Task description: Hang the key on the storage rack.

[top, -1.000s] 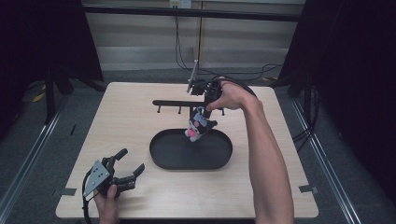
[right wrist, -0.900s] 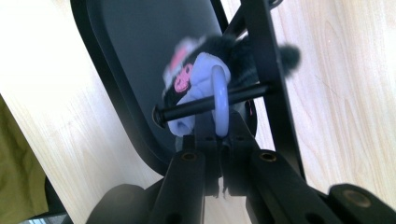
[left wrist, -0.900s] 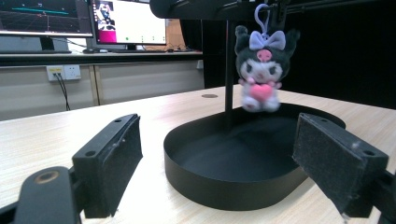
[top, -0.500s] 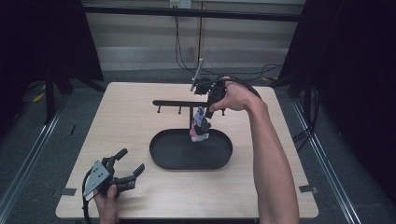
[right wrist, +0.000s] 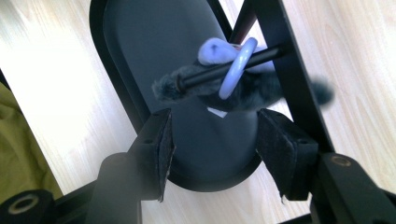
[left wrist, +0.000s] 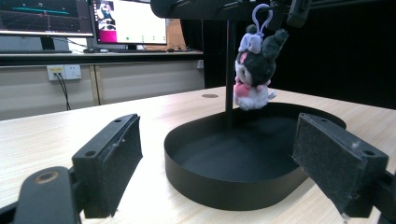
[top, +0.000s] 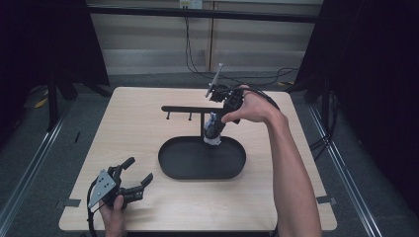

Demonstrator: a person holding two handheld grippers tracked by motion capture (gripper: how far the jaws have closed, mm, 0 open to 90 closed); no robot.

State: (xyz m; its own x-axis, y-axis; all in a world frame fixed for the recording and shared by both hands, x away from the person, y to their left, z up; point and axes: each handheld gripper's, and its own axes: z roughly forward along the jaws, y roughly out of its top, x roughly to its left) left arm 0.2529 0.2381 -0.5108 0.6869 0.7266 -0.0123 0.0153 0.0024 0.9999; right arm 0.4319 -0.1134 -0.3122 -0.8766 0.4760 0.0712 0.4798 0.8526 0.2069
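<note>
One plush keychain (right wrist: 243, 84), lilac ring (right wrist: 237, 67) hung on a stand peg (right wrist: 219, 72), just ahead of the right hand-held gripper (right wrist: 212, 144); jaws just opening, released, nothing between. Left hand-held gripper (top: 129, 178): released, resting on the surface (top: 123, 128), black tray (left wrist: 243, 158) ahead.

Plush keychain (right wrist: 243, 88) hangs by lilac ring (right wrist: 238, 65) on stand peg (right wrist: 224, 72); right claw (right wrist: 212, 140) just opened, nothing between.
</note>
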